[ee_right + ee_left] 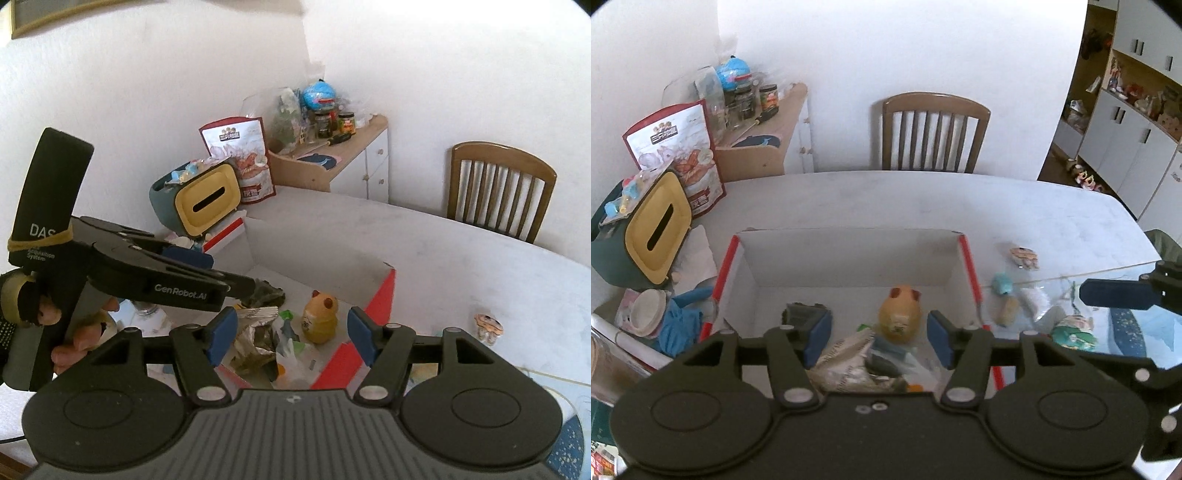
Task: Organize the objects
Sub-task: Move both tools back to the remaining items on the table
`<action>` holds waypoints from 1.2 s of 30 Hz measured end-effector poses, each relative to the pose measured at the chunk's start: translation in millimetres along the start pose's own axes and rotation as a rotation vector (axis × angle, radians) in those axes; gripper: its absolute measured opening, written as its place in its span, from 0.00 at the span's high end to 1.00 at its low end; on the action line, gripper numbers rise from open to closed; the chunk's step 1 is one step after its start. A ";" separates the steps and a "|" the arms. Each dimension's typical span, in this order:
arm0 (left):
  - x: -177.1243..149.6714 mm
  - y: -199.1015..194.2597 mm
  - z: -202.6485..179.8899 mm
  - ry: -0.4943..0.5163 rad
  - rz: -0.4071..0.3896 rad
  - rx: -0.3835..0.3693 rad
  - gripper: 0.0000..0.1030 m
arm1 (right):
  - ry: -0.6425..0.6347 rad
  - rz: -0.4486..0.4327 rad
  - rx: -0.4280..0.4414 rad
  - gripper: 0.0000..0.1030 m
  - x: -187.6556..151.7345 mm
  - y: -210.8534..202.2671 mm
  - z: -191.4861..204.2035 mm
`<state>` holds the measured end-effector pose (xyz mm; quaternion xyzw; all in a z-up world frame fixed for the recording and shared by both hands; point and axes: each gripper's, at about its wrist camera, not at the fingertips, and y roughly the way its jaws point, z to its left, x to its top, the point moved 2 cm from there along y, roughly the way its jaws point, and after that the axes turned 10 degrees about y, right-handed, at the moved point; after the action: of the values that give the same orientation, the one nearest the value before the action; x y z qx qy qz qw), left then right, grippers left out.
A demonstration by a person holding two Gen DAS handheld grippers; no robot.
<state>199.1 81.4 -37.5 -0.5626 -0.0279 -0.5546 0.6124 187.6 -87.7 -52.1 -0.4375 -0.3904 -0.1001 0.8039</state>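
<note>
Two tongs, both spread wide with nothing between their pads: the left tongs (879, 341) hang over one white, red-edged box (849, 258), the right tongs (291, 338) over its near corner. Left of the left tongs stand one green-and-yellow tissue holder (652, 229) and one red snack bag (681, 155). Just ahead, inside the box, sits one yellow hamster figure (899, 314) behind crumpled wrappers (849, 363). To the right, outside the box on the pale worktop (1034, 206), lie one teal toy (1002, 283), one small printed packet (1025, 257) and one green figurine (1073, 330). One wooden chair (934, 133) backs onto white wall
</note>
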 end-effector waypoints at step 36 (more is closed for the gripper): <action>-13.1 10.6 -130.9 0.078 -0.068 -0.084 0.01 | 0.197 -0.026 -0.176 0.20 -79.1 -65.3 -157.7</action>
<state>124.5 -7.0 -100.9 -0.5644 0.0004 -0.5972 0.5698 186.6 -264.2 -117.1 -0.4893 -0.3049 -0.1869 0.7954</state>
